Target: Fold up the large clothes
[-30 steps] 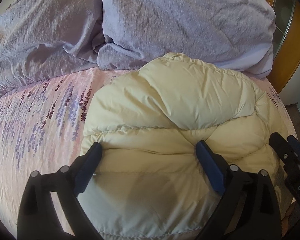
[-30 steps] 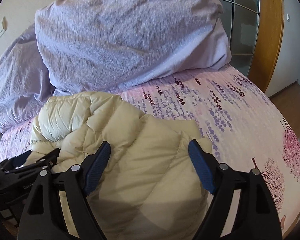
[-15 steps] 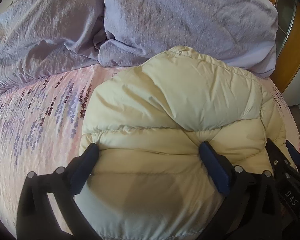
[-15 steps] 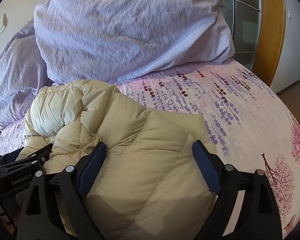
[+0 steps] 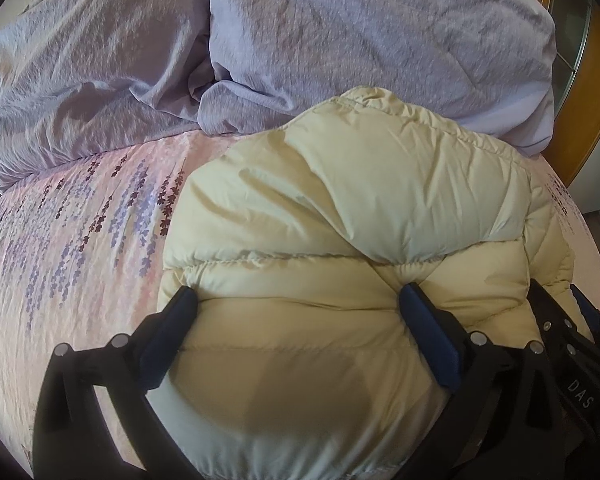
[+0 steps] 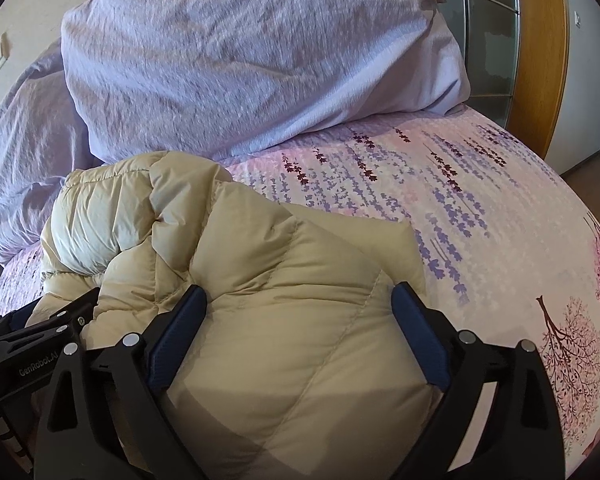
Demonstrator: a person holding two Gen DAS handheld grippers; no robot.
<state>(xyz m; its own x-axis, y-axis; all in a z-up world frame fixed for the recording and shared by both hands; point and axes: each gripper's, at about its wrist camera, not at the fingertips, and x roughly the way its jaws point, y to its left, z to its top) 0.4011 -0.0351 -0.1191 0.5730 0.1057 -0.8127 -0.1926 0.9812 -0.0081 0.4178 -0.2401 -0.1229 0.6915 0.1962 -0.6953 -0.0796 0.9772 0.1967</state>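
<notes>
Puffer jacket [image 5: 340, 240], cream and quilted, is lying bunched up on the bed, and both grippers are right down on its near edge. The left gripper [image 5: 296, 300] has its fingers [image 5: 172, 332] spread wide, with a fat section of the padded hem bulging up between them; they press against the fabric on each side, not pinched on it. Same deal on the right gripper [image 6: 298, 300]: blue-padded fingers [image 6: 418, 336] wide apart, straddling a puffy corner of the jacket [image 6: 280, 320]. The two tools sit just beside each other, each one poking into the edge of the other's view.

Past the fingers, the jacket's upper part is folded over itself into a rounded hump. Around it is the bedsheet [image 6: 480, 208], pink with purple flower sprigs and little trees. Further back, crumpled lilac pillows [image 5: 360, 28] lean at the head of the bed, the jacket's far end touching one. Behind those there's a wooden frame [image 6: 540, 40] with glass panes.
</notes>
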